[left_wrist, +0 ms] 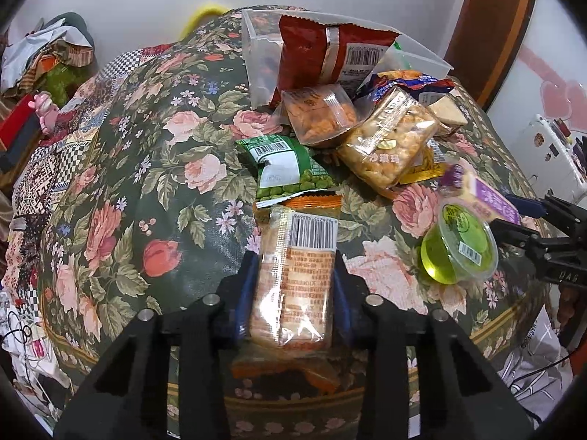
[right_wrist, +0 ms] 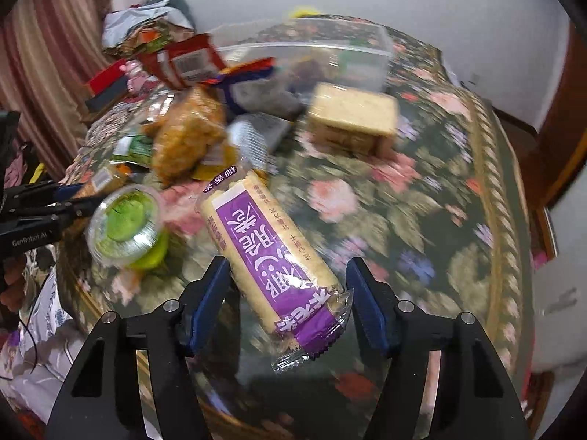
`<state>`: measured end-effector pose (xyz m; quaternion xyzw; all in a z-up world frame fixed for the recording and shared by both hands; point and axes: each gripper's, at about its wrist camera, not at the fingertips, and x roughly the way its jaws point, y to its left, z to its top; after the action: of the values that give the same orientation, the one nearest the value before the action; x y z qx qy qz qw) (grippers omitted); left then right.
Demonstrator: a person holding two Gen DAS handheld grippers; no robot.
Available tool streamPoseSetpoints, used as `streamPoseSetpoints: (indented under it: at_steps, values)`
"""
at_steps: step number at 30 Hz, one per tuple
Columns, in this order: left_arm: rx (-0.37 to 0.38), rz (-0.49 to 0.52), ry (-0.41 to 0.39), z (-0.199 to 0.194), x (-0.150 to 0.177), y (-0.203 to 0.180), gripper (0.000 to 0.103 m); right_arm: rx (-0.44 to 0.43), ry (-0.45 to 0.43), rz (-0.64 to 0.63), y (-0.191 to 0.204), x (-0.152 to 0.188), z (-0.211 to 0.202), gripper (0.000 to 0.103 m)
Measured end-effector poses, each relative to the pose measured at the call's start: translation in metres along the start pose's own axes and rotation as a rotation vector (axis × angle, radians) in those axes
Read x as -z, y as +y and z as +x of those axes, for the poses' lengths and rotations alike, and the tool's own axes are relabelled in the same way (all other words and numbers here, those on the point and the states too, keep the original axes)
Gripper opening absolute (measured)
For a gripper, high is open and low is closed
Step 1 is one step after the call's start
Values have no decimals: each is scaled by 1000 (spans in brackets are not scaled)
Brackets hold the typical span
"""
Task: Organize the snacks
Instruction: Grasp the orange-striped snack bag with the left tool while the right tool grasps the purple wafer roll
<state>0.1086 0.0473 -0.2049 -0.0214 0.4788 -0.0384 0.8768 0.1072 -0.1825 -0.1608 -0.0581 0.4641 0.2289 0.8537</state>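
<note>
My left gripper is clamping an orange-printed cracker pack. My right gripper is gaping wide around the purple wafer pack; bare floral tablecloth is lying toward 2 o'clock.

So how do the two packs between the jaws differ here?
The orange cracker pack sits straight, barcode up, pinched by the left gripper. The purple-labelled pack lies diagonal, label up, and the right gripper jaws stand clear. Both are long clear-wrapped packs.
</note>
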Motion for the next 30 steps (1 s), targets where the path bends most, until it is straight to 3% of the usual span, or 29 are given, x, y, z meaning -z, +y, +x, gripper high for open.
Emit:
streamPoseSetpoints:
  at_steps: [11,18,22,25,26,30]
  values:
    - [32,22,-40,-20,-3,-11,35,28,6,-38,2,-9,2,69]
    - [38,26,-91,-39,-14,-15,35,53,-16,-116,13,-24,9,85]
    - [40,23,-104,-42,-19,-15,35,3,12,-130,13,-31,21,85]
    - [38,20,-103,-41,-21,-15,35,-36,33,-131,12,-30,30,79]
    - [37,18,-102,-40,-22,-14,35,-49,37,-130,13,-30,31,68]
    - [37,8,-98,-38,-25,-12,35,-53,19,-122,11,-23,24,42]
